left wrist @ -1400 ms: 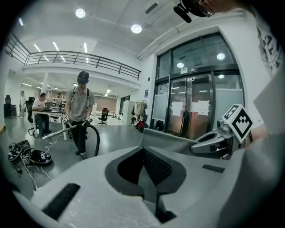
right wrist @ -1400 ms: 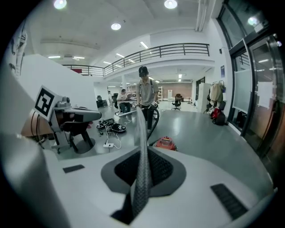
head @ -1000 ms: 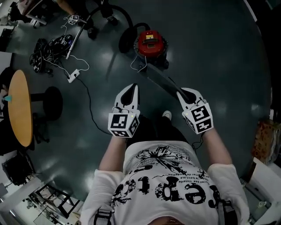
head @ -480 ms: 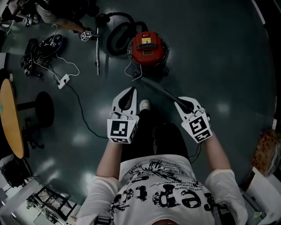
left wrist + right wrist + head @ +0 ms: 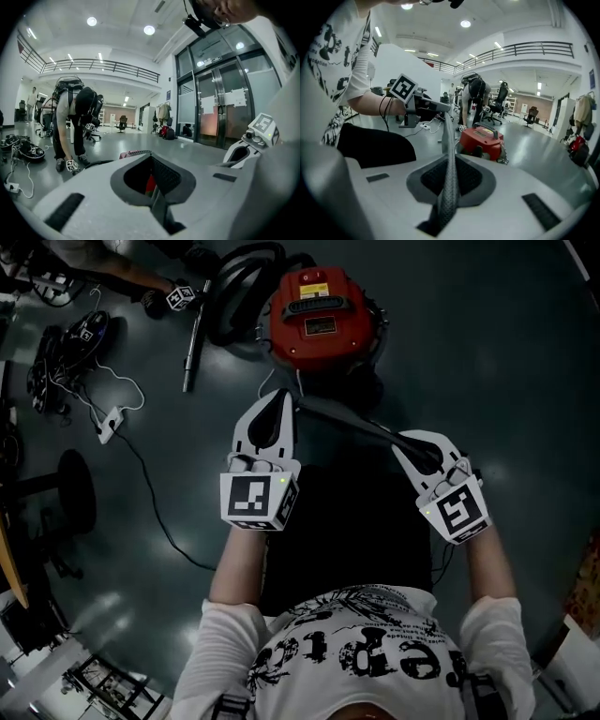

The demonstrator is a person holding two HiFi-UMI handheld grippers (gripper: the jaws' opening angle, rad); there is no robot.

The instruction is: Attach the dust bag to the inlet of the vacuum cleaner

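**Inspector:** Which stage of the task is indicated?

**Technician:** The carrying stage is indicated. The dust bag [image 5: 347, 420] is held taut in the air between the left tongs [image 5: 279, 401] and the right tongs [image 5: 406, 440]. It is positioned just short of the red vacuum cleaner [image 5: 319, 310], which stands on the floor [image 5: 487, 352].

**Inspector:** How are the tongs set?

**Technician:** Both pairs are closed. Each is clamped on one end of the dust bag, and the grey fabric is seen pinched between the pads in both gripper views.

**Inspector:** What is completed, and what is outstanding?

**Technician:** The bag is lifted and held near the machine, but no contact between bag and cleaner is shown. The inlet cannot be made out in any view. The red top cover appears to be in place, so access is judged to be required first. The bag opening is then to be aligned with the inlet and pressed on. Attachment is judged not yet begun.
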